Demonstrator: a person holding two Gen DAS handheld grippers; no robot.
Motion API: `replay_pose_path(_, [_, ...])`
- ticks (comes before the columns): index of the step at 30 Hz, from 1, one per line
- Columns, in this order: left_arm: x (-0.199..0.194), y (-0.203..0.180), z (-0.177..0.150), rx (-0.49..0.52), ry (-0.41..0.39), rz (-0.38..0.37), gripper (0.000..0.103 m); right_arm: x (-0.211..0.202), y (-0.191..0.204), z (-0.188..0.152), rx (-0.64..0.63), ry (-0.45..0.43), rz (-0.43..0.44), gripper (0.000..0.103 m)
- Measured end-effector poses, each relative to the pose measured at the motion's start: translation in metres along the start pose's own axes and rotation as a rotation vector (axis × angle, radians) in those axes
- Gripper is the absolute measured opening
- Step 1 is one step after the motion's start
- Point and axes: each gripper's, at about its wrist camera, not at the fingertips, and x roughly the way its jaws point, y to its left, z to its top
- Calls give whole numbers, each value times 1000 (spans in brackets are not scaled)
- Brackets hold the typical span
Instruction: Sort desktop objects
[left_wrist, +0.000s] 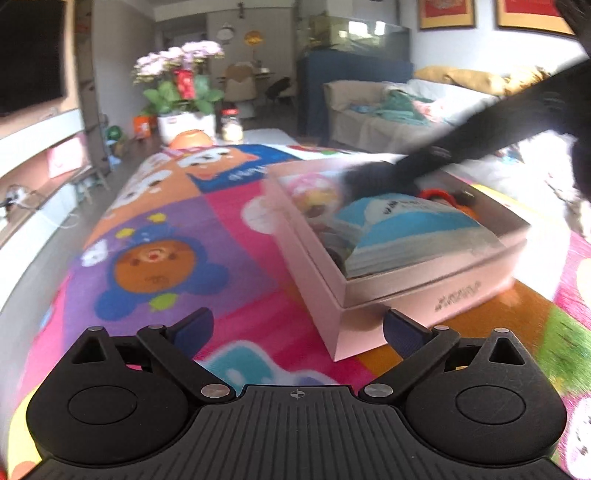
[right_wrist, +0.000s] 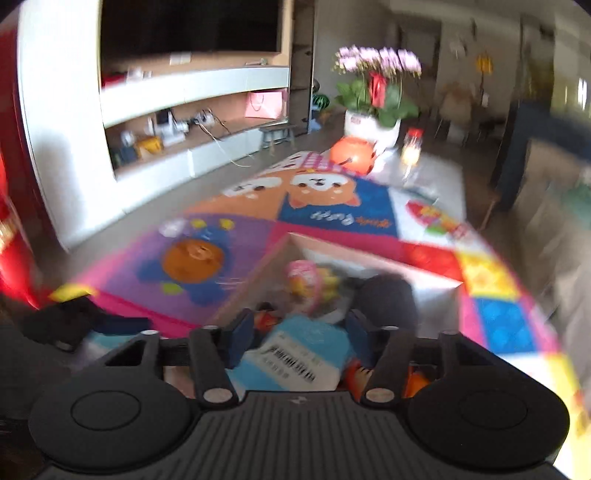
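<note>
An open pink box (left_wrist: 424, 291) sits on the cartoon-print cloth (left_wrist: 166, 229), to the right in the left wrist view. Inside lie a blue-and-white packet (left_wrist: 402, 225) with a barcode, a pink-and-yellow toy (left_wrist: 314, 192) and something orange (left_wrist: 436, 194). My left gripper (left_wrist: 299, 328) is open over the cloth at the box's near corner, with nothing between its fingers. My right gripper (right_wrist: 300, 330) reaches down into the box, blurred. Its jaws stand apart over the packet (right_wrist: 303, 354), and a gap shows at the left finger. A dark round object (right_wrist: 388, 295) lies just beyond.
At the table's far end stand a white pot of pink flowers (left_wrist: 184, 122), an orange ball-like toy (right_wrist: 354, 155) and a jar (left_wrist: 231, 125). A sofa (left_wrist: 406, 110) is at the right, a TV shelf unit (right_wrist: 192, 110) at the left.
</note>
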Motion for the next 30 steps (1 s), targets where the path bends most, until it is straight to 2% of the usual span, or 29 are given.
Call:
replay_pose_path(2, [1,8,3,-39,-8,22,101,2,-3,-2,33,55,43,39])
replay_pose_path(3, [1,12,5,-59,-9,17,101,9,-1,-4,31,86,33,35])
replay_pose_path(4, [0,14,5,-74,-9,6,101,18,1,-6,15,110,-3,35])
replay_pose_path(12, [-13,3,-7,-70,34,-60,102,59,2,-5,-6,51,-90,36])
replay_pose_path(17, [-15,-2,-15,-48,54,-84,103,46,-1,-14,41,42,-91,36])
replay_pose_path(19, [-12,-1,-13,-56,48,-75,103,24,-2,-27,29,0,-106,40])
replay_pose_path(20, [-9,0,-11,-69,48,-76,103,12,-2,-35,19,-25,-126,45])
replay_pose_path(22, [-4,2,-7,-96,53,-82,103,-15,-3,-50,3,-81,-158,57])
replay_pose_path(24, [1,1,-3,-113,57,-84,103,-40,-5,-65,-3,-127,-171,76])
replay_pose_path(26, [4,-2,-1,-119,59,-78,103,-54,-6,-78,-21,-144,-206,87])
replay_pose_path(27, [6,-3,1,-122,61,-73,103,-55,-6,-84,-39,-135,-239,90])
replay_pose_path(30, [5,-9,0,-121,74,-52,103,-39,-11,-96,-63,-73,-312,90])
